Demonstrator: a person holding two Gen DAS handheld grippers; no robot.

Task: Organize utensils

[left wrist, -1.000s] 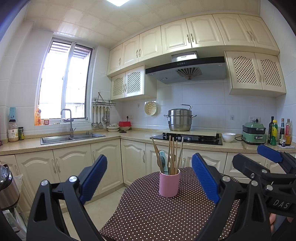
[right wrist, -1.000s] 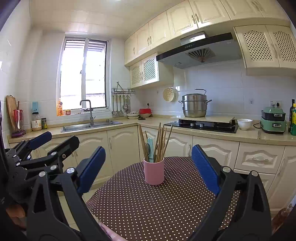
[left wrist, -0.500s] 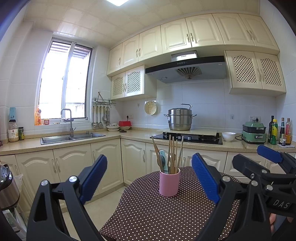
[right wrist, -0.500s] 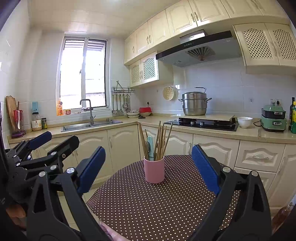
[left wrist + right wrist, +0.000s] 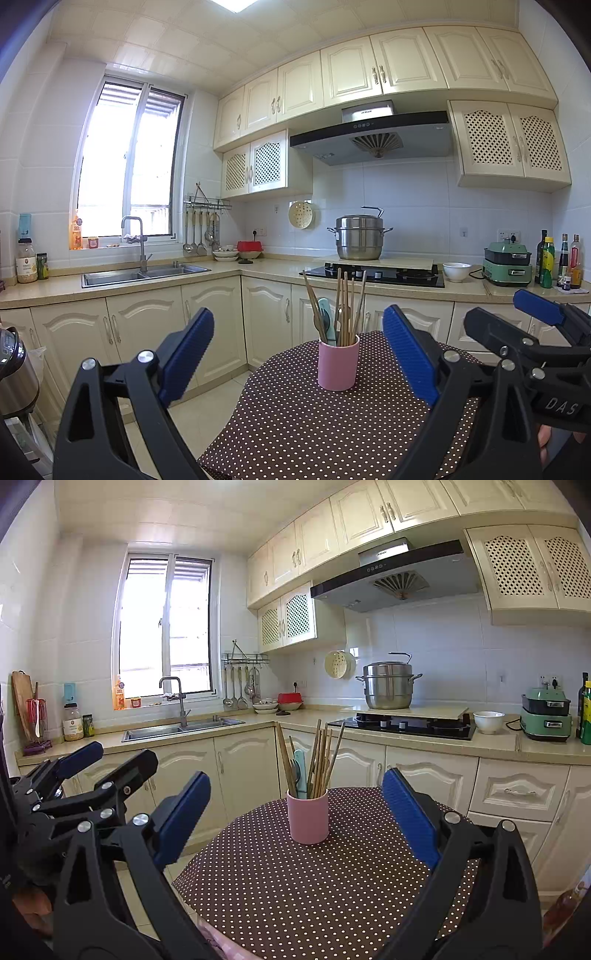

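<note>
A pink cylindrical cup [image 5: 338,362] stands upright at the centre of the frame, on a round tabletop covered with a brown cloth dotted white [image 5: 314,428]. The cup holds a bundle of wooden chopsticks [image 5: 347,306] that fan upward, along with a pale teal plastic utensil [image 5: 327,314] and a dark spoon-shaped utensil whose details are too small to tell. In the left wrist view, the left tongs [image 5: 299,354], black with ribbed blue pads, fill the lower frame, released and spread wide, with the cup seen between the two pads but farther off and untouched. The right tongs [image 5: 535,317] show at the right edge of that view, also spread apart and holding nothing. The right wrist view has the same cup [image 5: 307,820] at centre between the released right tongs [image 5: 295,812], with the left tongs [image 5: 107,757] at the left edge. Behind the tabletop, cream cabinets run along a beige kitchen counter [image 5: 266,271]. A steel sink with a tap [image 5: 144,271] sits at the left below a bright window, and a steel stockpot [image 5: 360,238] rests at centre right under a grey range hood [image 5: 373,136].
</note>
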